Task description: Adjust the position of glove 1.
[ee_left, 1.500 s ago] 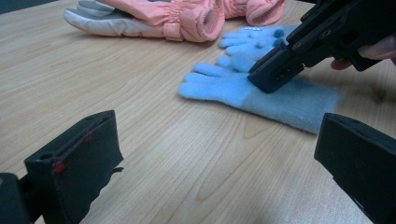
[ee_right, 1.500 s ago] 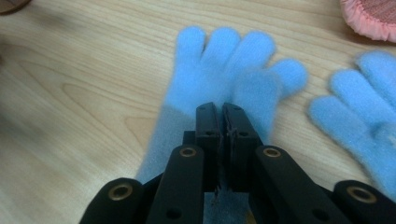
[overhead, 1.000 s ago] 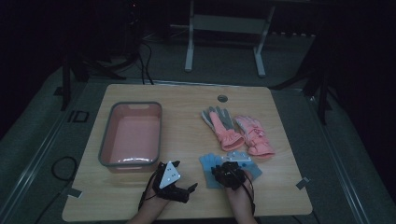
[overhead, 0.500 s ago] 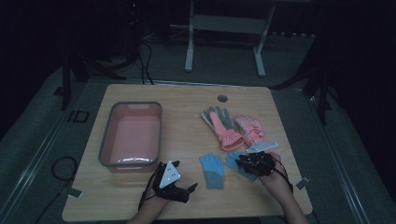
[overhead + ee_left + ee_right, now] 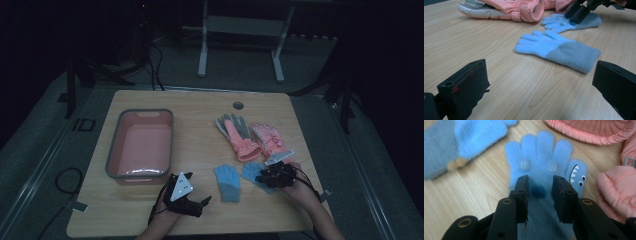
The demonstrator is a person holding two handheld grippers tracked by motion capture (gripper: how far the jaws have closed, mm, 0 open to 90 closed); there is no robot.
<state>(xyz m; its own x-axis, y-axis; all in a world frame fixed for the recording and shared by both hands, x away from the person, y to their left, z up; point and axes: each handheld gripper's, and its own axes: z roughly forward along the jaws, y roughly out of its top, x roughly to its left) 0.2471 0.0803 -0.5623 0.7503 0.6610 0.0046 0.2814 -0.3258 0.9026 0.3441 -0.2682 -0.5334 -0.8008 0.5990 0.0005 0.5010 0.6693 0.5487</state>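
Two blue knit gloves lie near the table's front. The nearer blue glove (image 5: 227, 181) (image 5: 556, 50) lies flat and free. My right gripper (image 5: 264, 176) (image 5: 540, 180) presses on the second blue glove (image 5: 250, 170) (image 5: 541, 152), which has a shark face on its thumb. Its jaws stand close together and pinch the palm fabric. My left gripper (image 5: 199, 192) (image 5: 541, 75) rests on the table left of the gloves, wide open with nothing between its jaws. In the left gripper view the right gripper (image 5: 579, 12) touches that second blue glove (image 5: 564, 22).
A pink bin (image 5: 114, 150) with a grey rim stands at the left. A pair of pink winter gloves (image 5: 240, 137) (image 5: 519, 10) (image 5: 616, 192) lies just behind the blue ones. A round hole (image 5: 238, 105) marks the table's far edge.
My right gripper moved from between the blue gloves to the right and settled on the second blue glove. The left gripper has stayed put.
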